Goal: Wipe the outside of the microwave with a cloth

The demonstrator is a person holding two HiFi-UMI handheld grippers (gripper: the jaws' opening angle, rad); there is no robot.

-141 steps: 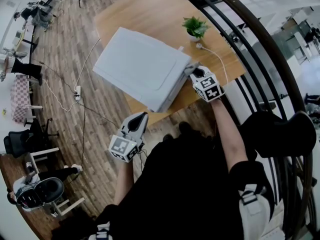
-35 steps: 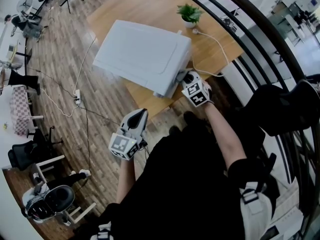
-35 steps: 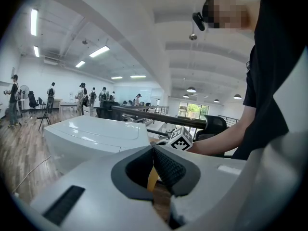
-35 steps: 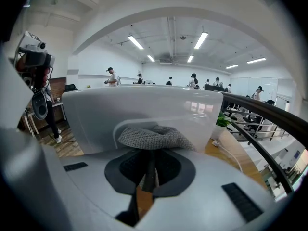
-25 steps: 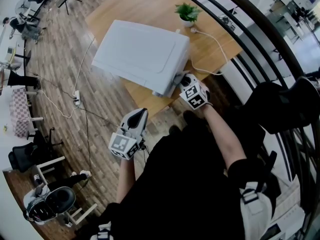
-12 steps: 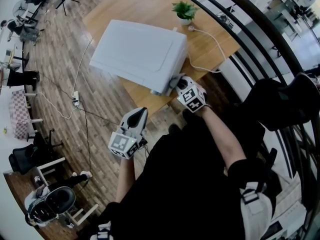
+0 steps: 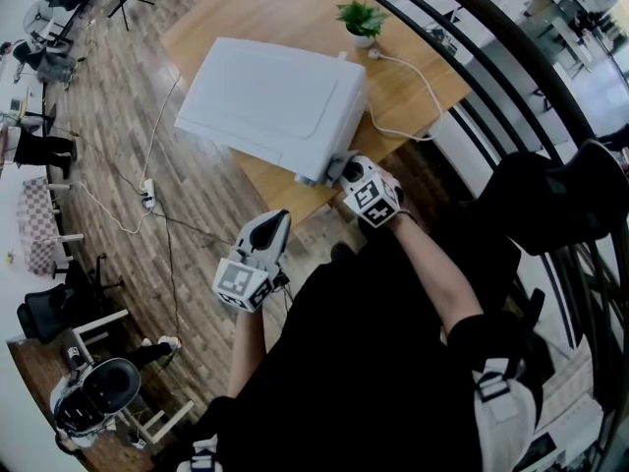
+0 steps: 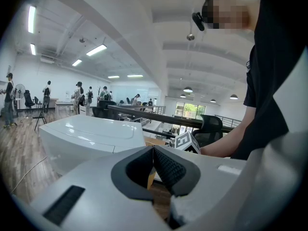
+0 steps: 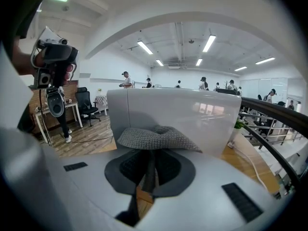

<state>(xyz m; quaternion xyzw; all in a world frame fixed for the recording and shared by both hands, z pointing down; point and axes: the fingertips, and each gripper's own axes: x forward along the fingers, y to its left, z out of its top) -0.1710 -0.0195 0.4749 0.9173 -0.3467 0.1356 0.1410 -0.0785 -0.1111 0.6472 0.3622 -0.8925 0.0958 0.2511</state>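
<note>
A white microwave [image 7: 270,98] stands on a wooden table [image 7: 295,13]. My right gripper [image 7: 341,168] is shut on a grey knitted cloth [image 9: 159,137] and presses it against the microwave's near side wall [image 9: 178,114], close to the corner nearest me. The cloth shows as a small grey bunch [image 7: 332,166] in the head view. My left gripper [image 7: 270,232] hangs below the table's edge, over the floor, away from the microwave [image 8: 91,138]. Its jaws are closed together with nothing between them.
A small potted plant [image 7: 361,20] and a white cable [image 7: 418,96] lie on the table behind the microwave. A dark curved railing [image 7: 511,87] runs along the right. More cables and a power strip [image 7: 149,187] trail on the wood floor. Chairs and people are far left.
My right gripper has slid the cloth along the microwave's side, from its far end toward the near corner. The left gripper has stayed put.
</note>
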